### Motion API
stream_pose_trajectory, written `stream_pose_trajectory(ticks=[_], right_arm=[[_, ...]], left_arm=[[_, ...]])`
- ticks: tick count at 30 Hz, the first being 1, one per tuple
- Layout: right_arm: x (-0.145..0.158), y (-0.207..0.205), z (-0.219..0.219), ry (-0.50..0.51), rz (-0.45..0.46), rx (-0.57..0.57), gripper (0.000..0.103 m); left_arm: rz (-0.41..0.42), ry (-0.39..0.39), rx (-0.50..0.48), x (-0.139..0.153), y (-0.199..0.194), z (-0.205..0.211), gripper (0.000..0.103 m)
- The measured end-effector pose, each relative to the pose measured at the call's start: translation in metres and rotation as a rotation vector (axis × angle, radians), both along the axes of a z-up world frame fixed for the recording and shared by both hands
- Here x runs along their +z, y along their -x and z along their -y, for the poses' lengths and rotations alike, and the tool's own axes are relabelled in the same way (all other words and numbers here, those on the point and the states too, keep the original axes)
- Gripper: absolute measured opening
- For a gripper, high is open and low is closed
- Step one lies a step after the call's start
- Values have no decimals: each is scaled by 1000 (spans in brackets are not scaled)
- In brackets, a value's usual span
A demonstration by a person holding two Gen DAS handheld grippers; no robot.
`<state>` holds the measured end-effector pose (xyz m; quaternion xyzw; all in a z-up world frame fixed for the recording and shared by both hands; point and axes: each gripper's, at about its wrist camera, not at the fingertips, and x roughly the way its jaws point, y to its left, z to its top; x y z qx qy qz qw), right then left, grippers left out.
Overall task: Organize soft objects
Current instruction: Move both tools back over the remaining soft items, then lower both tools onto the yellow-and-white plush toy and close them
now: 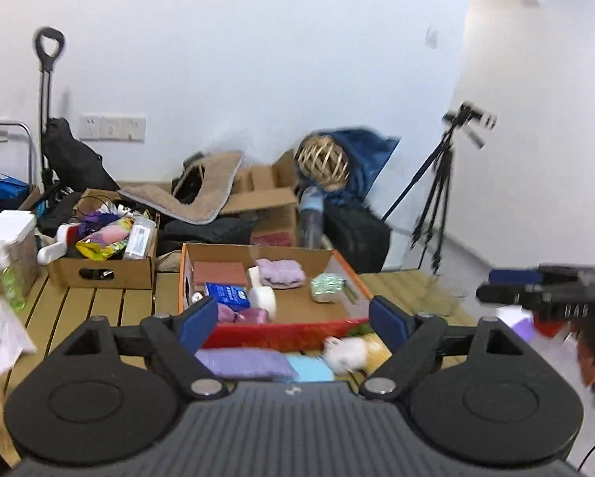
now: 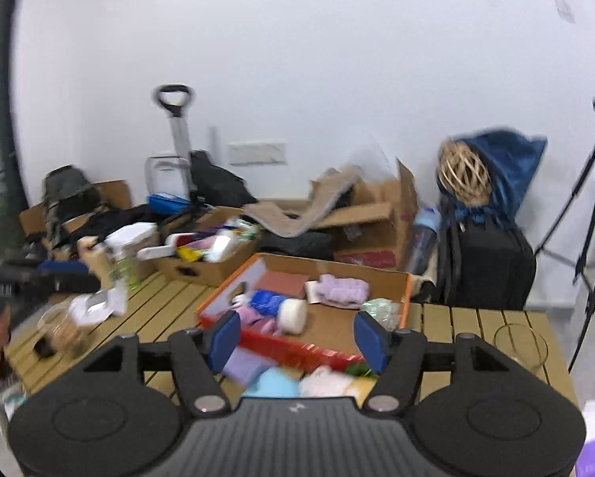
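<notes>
Both grippers hang above the near edge of the slatted table [image 1: 99,302] with nothing in them: the left gripper [image 1: 293,318] has its blue pads spread wide, and the right gripper [image 2: 297,338] stands apart too, somewhat narrower. The soft things lie in two places. Inside the shallow orange-rimmed box [image 1: 351,274] sit a lilac knitted bundle [image 1: 281,272], a white roll [image 1: 263,298] and pink cloth [image 1: 244,314]; outside it, on the table just in front of its red front wall, lie a purple pad [image 1: 244,361], a light blue cloth [image 1: 311,369] and a white fluffy toy [image 1: 345,353]. The risk from here is a careless grasp — these loose pieces touch one another, so a pad closing on one could drag its neighbour along or nudge it off the table's near edge. Both views are blurred, which suggests quick motion; a fast descent could also catch the box's low front wall and shove it back. The drinking glass [image 2: 520,344] near the right gripper could be knocked over by a wide sweep.
</notes>
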<state>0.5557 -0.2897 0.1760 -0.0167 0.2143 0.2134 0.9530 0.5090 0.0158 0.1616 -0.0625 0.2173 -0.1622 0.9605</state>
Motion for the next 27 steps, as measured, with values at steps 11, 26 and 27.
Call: stream_pose_trajectory(ticks=[11,26,27], right_arm=[[-119,204,-14,-79,54,-88,85],[-160,162,-21,-65,-36,-149,85],[-164,154,-20,-62,-46,-157,85]], left_arm=[[99,-38,141,-102,198,-8,103],[-43,1,-36,-135,125,27,103],[-57,-12,-52,-139,111,35,103]])
